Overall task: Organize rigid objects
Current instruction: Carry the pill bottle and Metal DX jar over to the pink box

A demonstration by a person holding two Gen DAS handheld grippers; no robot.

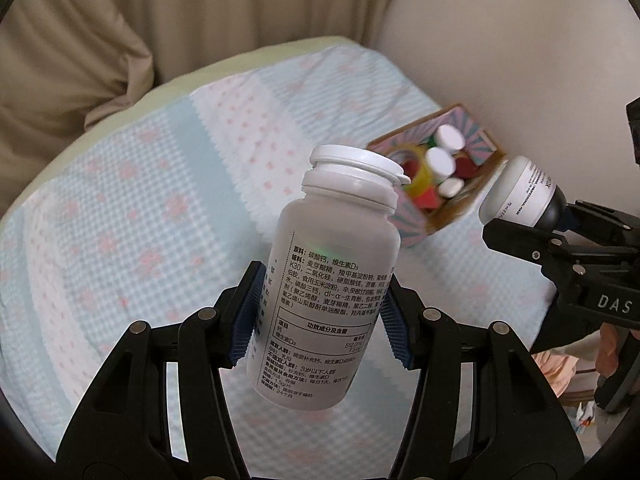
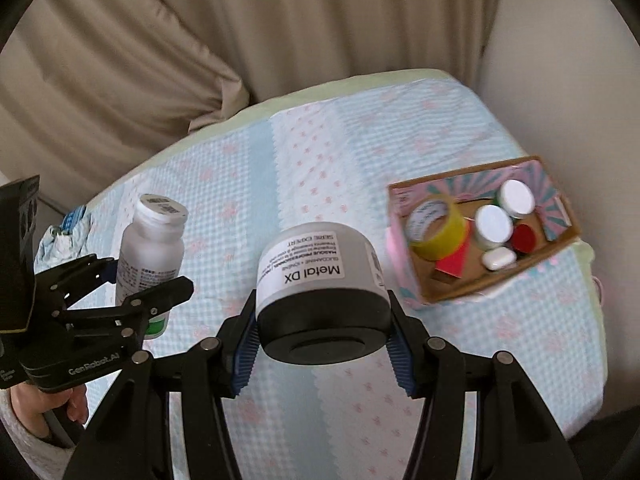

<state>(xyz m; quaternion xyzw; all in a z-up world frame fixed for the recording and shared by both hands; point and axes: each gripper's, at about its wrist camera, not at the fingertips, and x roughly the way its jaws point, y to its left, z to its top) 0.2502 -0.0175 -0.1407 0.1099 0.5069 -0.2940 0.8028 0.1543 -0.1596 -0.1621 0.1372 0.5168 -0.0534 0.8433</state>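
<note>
My left gripper (image 1: pixel 318 320) is shut on a white pill bottle (image 1: pixel 328 272) with a white flip cap, held upright above the bed; the same white pill bottle (image 2: pixel 150 248) and left gripper (image 2: pixel 152 284) show at the left of the right wrist view. My right gripper (image 2: pixel 322 340) is shut on a grey jar (image 2: pixel 320 280) labelled Metal DX, turned upside down with its black lid toward the camera. That grey jar (image 1: pixel 520 196) in the right gripper (image 1: pixel 532 220) appears at the right of the left wrist view.
An open cardboard box (image 2: pixel 556 240) on the bed's right side holds a yellow tape roll (image 2: pixel 436 236), white-capped jars (image 2: pixel 494 224), a red lid and a small white case. A blue-and-pink checked blanket (image 2: pixel 280 184) covers the bed. Beige curtains (image 2: pixel 200 40) hang behind.
</note>
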